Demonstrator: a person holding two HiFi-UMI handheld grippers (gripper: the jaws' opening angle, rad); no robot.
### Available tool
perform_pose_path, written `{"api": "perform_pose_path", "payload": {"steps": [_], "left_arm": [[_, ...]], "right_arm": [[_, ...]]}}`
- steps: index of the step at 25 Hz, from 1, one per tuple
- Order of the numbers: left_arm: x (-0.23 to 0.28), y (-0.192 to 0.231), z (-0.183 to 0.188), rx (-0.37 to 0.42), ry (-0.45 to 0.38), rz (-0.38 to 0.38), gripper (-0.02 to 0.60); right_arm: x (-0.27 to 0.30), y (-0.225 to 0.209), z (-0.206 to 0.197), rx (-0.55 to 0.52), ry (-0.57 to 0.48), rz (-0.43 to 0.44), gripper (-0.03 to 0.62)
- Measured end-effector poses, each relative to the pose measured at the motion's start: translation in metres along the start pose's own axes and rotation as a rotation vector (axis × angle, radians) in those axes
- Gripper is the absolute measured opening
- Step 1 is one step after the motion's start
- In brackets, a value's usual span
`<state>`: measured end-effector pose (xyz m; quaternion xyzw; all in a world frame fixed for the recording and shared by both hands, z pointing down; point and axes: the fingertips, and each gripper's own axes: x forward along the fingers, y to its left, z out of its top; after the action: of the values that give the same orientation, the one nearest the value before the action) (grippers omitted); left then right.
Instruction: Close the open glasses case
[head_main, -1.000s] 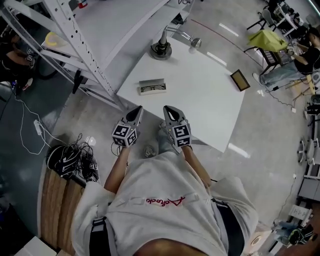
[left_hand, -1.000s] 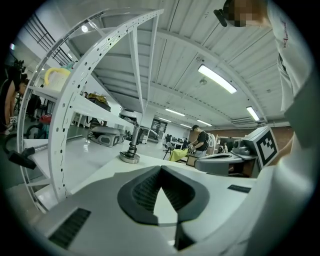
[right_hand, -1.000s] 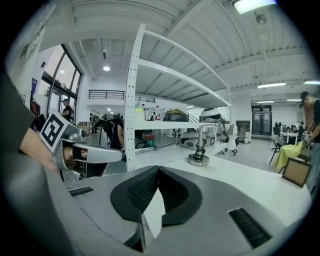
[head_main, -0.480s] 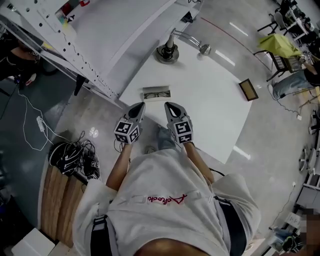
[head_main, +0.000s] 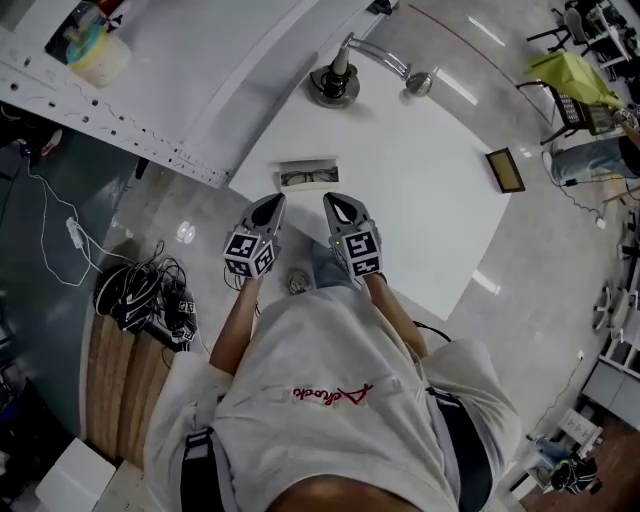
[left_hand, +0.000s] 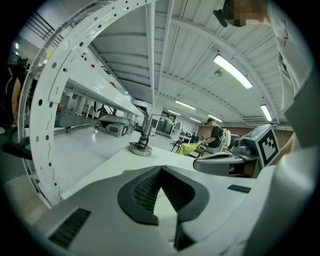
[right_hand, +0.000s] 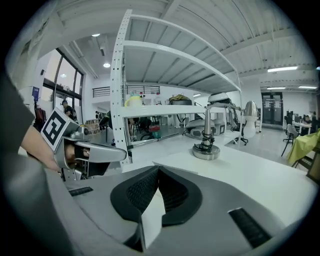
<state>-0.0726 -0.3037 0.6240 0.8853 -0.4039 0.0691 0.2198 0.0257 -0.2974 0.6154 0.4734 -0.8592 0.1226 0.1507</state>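
Both claws shut, nothing between the jaws. Left claw (head_main: 268, 212): tips meet in its own view, only bare table seen past them. Right claw (head_main: 340, 208): same, pads together, empty. The two hang side by side, a gap between them, at the near edge of the white table (head_main: 430, 210).

Glasses case (head_main: 307, 177): lies open on the table just ahead of both tips, roughly centred on the gap between the claws. No contact. Dark glasses show inside. A pale strip along the side away from the claws is probably the raised lid, but the hinge side cannot be confirmed from the head view. Neither claw's own view shows the case.

Risks, as judged from here:
- The case sits close to the table's edge, on the left claw's side. A light case nudged by a closed tip could skid that way and drop off.
- Pressing the lid with one claw and no brace on the base: the whole case may pivot or slide rather than fold shut.
- If the lid is on the far side, a tip reaching over the tray could catch the glasses or knock them out.
- Glasses sitting proud: the lid jams on them or pinches the frame.
- Aim depends on the head view alone, so a misjudged approach could bump the case.
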Motion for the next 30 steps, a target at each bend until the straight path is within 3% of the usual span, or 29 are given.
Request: {"api": "perform_pose_path", "payload": {"steps": [12, 30], "left_arm": [[0.009, 0.002, -0.033, -0.058, 0.070, 0.017, 0.023], [0.020, 0.001, -0.033, -0.079, 0.077, 0.020, 0.025]], "right_arm": [[0.007, -0.008, -0.041, 0.065, 0.086, 0.019, 0.031], [0.074, -0.033, -0.024, 0.045, 0.088, 0.044, 0.031]]}}
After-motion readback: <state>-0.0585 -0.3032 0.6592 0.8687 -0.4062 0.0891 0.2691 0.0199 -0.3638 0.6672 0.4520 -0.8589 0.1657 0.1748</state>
